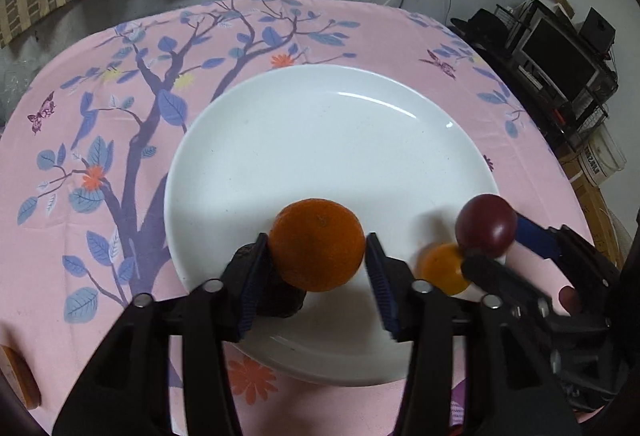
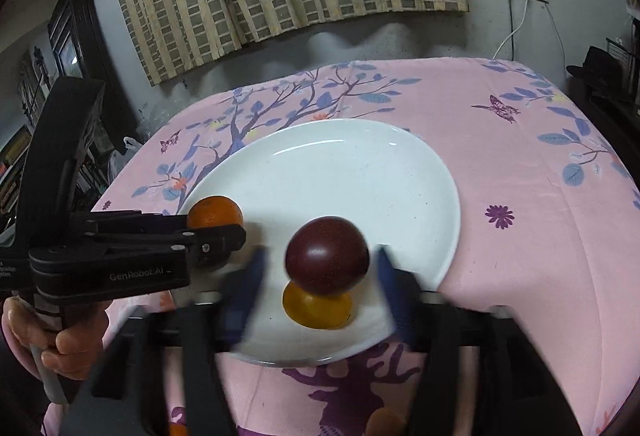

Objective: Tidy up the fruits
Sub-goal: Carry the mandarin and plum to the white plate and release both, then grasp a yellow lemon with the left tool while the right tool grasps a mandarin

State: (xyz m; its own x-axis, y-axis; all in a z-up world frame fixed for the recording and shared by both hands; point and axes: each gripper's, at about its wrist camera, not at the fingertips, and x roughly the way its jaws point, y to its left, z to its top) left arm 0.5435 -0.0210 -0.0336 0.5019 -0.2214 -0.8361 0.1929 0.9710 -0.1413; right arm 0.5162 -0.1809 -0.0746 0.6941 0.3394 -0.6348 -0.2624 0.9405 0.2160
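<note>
Left gripper (image 1: 318, 276) has its blue-padded jaws spread, with a gap visible on each side of the big orange (image 1: 318, 245), so nothing is pinched; that orange is round, deep orange, finely dimpled, with a tiny stem mark on top, at the near edge of the white plate (image 1: 320, 124). Right gripper (image 2: 320, 276) is also spread, jaws blurred, pads clear of the dark purple fruit (image 2: 327, 256) between them; the fruit is smooth, glossy, maroon and faintly speckled. Whether either fruit rests on the plate or hangs just above it cannot be told. Just beneath and in front of the purple fruit in the right wrist view is a smaller yellow-orange fruit (image 2: 318, 308), lying on the plate's near rim. Readable writing: "GenRobot.AI" in pale letters on the black body of the left gripper, seen from the right wrist view; more small print at its left end is too cut off to read. A hand (image 2: 60, 340) grips that tool's handle. A white bucket (image 1: 602, 156) at far right carries dark characters, too small to read. Plate is plain, glossy, round, sitting on a pink tablecloth (image 1: 80, 236) printed with a purple tree, blue leaves, butterflies and orange flowers.
</note>
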